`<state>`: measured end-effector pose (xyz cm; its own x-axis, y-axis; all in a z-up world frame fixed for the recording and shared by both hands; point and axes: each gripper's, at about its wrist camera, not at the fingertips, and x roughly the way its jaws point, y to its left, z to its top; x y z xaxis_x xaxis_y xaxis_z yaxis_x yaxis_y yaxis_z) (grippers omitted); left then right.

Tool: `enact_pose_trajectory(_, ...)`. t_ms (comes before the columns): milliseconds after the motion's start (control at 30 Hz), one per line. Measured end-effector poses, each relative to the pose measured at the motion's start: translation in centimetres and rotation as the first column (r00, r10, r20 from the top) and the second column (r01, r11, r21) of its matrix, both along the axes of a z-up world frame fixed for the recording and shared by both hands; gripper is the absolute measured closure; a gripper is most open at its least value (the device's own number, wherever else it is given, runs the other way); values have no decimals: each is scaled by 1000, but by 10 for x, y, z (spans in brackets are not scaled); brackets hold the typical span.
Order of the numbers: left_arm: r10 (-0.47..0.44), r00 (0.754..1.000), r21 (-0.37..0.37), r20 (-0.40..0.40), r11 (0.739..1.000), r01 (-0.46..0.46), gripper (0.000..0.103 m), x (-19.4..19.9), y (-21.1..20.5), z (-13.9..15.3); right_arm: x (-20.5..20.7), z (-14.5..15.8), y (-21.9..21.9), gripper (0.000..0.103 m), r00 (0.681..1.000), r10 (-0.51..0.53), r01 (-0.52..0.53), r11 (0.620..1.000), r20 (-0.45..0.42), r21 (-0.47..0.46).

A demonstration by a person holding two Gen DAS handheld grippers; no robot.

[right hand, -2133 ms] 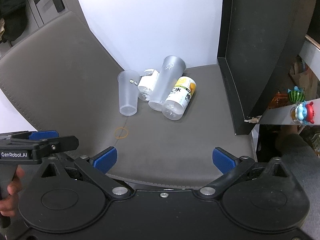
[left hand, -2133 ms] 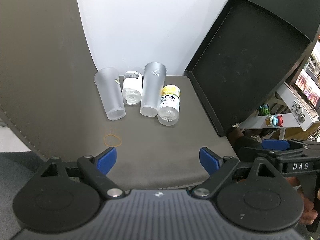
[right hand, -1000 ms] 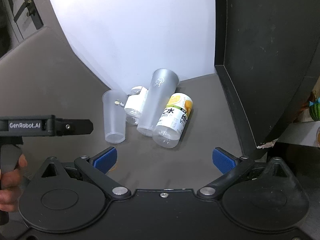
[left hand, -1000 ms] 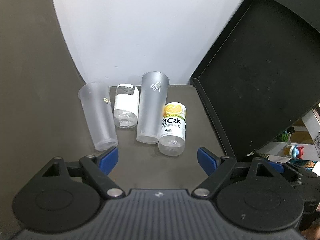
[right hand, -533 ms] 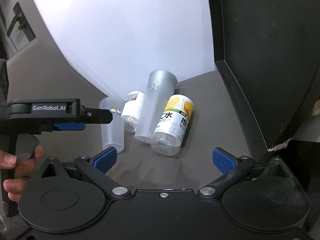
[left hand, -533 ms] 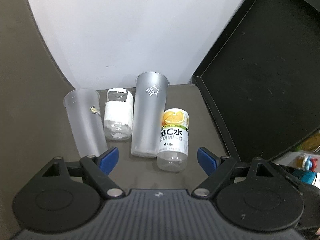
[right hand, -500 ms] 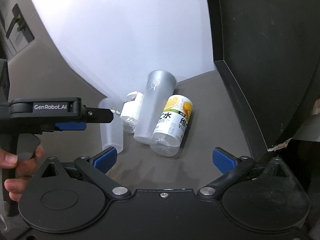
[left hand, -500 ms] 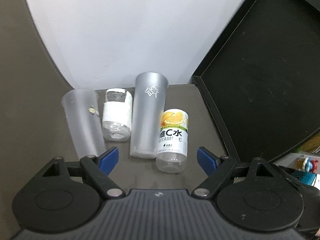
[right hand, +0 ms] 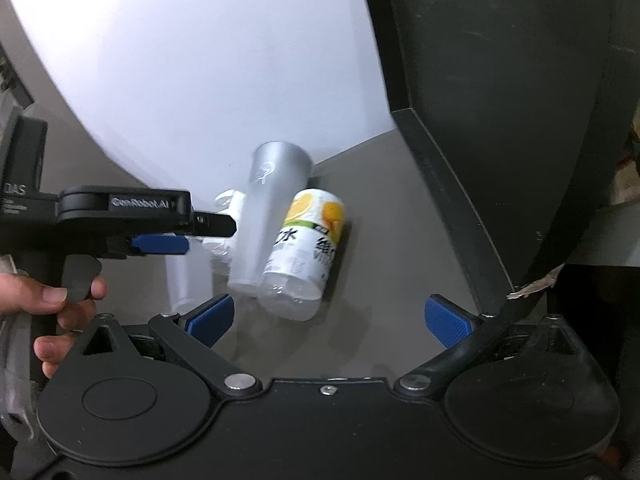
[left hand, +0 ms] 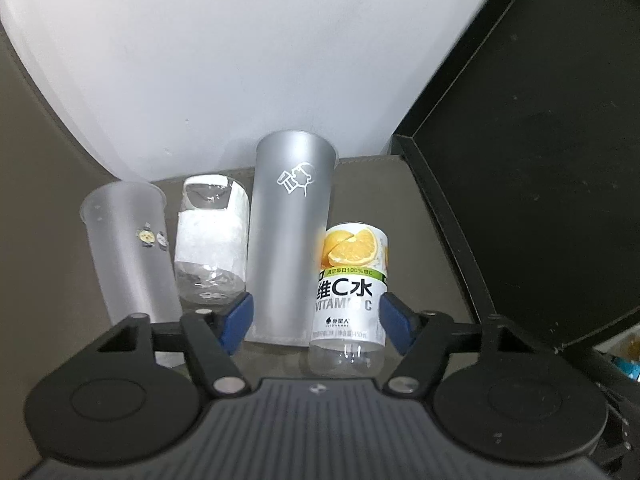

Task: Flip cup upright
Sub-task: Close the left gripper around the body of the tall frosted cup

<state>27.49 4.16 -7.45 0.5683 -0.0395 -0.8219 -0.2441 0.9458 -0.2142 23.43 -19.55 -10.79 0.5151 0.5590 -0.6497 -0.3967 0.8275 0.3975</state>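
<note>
A tall frosted cup [left hand: 290, 240] with a white printed figure lies on its side on the grey mat, rim toward the back wall; it also shows in the right wrist view [right hand: 266, 216]. A shorter frosted cup [left hand: 128, 252] lies at its left. My left gripper [left hand: 316, 318] is open, its blue pads on either side of the tall cup's base and a Vitamin C bottle [left hand: 350, 292]. My right gripper [right hand: 328, 318] is open and empty, further back. The left gripper's body [right hand: 132, 216] hides part of the short cup in the right wrist view.
A clear bottle with a white label [left hand: 210, 240] lies between the two cups. A black tray [left hand: 540, 168] leans upright at the right. A white wall [left hand: 240, 60] stands close behind the objects. The grey mat [right hand: 380, 248] extends toward the right gripper.
My left gripper has moved forward and its jaws have narrowed, now flanking the tall cup's base and the Vitamin C bottle. The right gripper has also moved a little closer.
</note>
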Motion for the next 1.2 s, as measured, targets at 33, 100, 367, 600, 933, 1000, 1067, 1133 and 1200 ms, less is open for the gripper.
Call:
enact_pose_trajectory(33, 2, 1000, 1, -3, 1000, -2, 37, 4, 1, -2, 1, -2, -2, 0, 1000, -8, 8, 1000, -5, 6)
enact_pose_trajectory(100, -1, 1000, 5, -9, 1000, 1, 38, 10, 1, -7, 3, -3, -4, 0, 1000, -18, 18, 1000, -10, 11)
enact_pose_trajectory(367, -2, 999, 5, -49, 1000, 2, 44, 33, 4, -28, 5, -7, -8, 0, 999, -20, 20, 1000, -35, 6)
enact_pose_trajectory(600, 15, 996, 23, -86, 1000, -13, 45, 48, 8, -44, 6, -10, -7, 0, 998, -14, 14, 1000, -62, 4)
enact_pose_trajectory(933, 10, 989, 42, -148, 999, -4, 43, 65, 9, -65, 11, -15, 0, 0, 996, -3, 2, 1000, -91, -6)
enact_pose_trajectory(1000, 9, 987, 47, -160, 999, -1, 43, 68, 8, -68, 12, -16, 0, 0, 996, -2, 1, 1000, -94, -7)
enact_pose_trajectory(1067, 5, 986, 49, -167, 999, 3, 42, 72, 8, -72, 12, -17, 0, 0, 995, 0, 0, 1000, -95, -9)
enact_pose_trajectory(1133, 1, 986, 49, -164, 999, 7, 43, 75, 8, -74, 12, -17, 1, 0, 995, 1, -2, 1000, -96, -10)
enact_pose_trajectory(1200, 18, 989, 35, -148, 999, -13, 43, 75, 11, -74, 11, -17, 1, 0, 995, 2, -3, 1000, -95, -12)
